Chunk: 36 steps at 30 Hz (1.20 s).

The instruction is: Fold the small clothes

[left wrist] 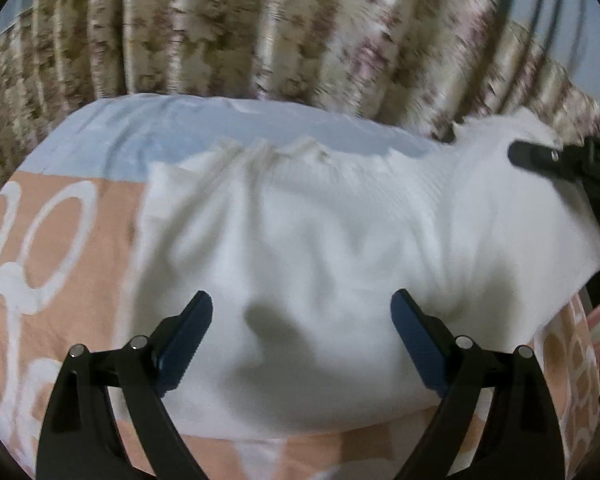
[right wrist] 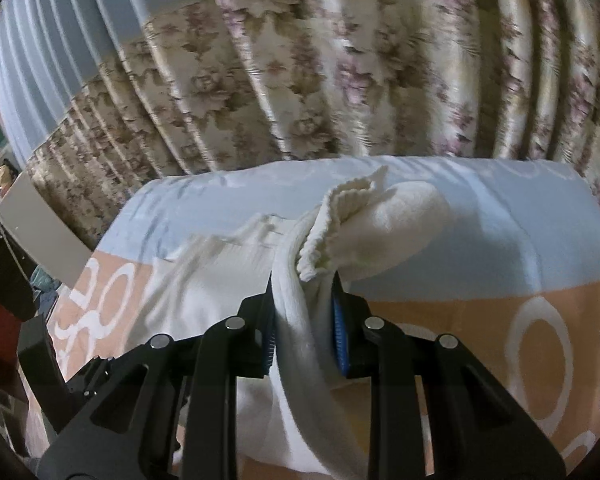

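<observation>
Lying spread over the peach and pale blue bed sheet (left wrist: 72, 248) is the white garment (left wrist: 300, 240), with its ribbed hem toward the floral curtain (left wrist: 260, 28). One bunched edge of it is being pinched between the nearly closed jaws of the right gripper (right wrist: 304, 320), and the cloth is hanging down from there in a thick fold. The left gripper (left wrist: 302, 320) is hovering above the middle of the garment with its jaws standing wide apart, gripping nothing
</observation>
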{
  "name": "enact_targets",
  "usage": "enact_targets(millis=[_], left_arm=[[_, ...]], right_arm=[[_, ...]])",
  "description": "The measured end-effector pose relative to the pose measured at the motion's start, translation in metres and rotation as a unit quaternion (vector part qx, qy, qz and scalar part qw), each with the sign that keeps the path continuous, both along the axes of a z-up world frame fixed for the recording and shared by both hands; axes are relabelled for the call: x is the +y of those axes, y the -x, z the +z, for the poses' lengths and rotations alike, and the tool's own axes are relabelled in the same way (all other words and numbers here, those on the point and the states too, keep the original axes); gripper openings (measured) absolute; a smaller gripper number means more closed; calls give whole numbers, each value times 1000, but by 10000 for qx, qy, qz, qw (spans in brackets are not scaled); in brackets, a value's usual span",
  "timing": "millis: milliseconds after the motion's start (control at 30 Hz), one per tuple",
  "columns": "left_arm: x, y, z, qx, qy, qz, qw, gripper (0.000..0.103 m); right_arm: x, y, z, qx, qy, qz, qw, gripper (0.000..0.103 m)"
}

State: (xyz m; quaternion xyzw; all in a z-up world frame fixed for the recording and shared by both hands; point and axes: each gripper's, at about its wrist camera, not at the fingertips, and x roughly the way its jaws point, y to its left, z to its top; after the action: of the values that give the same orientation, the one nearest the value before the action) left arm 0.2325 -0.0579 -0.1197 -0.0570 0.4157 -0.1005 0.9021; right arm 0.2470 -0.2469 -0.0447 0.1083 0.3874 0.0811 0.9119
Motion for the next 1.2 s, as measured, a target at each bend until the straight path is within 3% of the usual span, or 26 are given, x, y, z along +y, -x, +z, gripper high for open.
enact_targets(millis=[167, 367, 567, 700, 900, 1000, 1100, 1200], left_arm=[[48, 1, 14, -196, -59, 326, 9993, 91], [121, -1, 22, -363, -443, 800, 9951, 91], [186, -25, 20, -178, -845, 753, 9934, 91], [216, -44, 16, -18, -916, 852, 9921, 91], [227, -50, 10, 9, -1005, 788, 9918, 91], [225, -52, 3, 68, -1008, 788, 9918, 91], [224, -48, 4, 59, -926, 805, 9924, 91], [218, -40, 14, -17, -773, 735, 9943, 91]], right_arm=[[39, -13, 4, 16, -54, 205, 9998, 23], [97, -32, -9, 134, -45, 456, 9989, 23], [161, -43, -33, 224, 177, 551, 9981, 23], [197, -43, -47, 234, 448, 406, 9979, 23], [235, -40, -66, 252, 838, 137, 9961, 24], [249, -39, -73, 296, 941, 114, 9951, 30], [252, -34, -68, 297, 590, 340, 9972, 32], [240, -17, -41, 12, 233, 513, 9984, 32]])
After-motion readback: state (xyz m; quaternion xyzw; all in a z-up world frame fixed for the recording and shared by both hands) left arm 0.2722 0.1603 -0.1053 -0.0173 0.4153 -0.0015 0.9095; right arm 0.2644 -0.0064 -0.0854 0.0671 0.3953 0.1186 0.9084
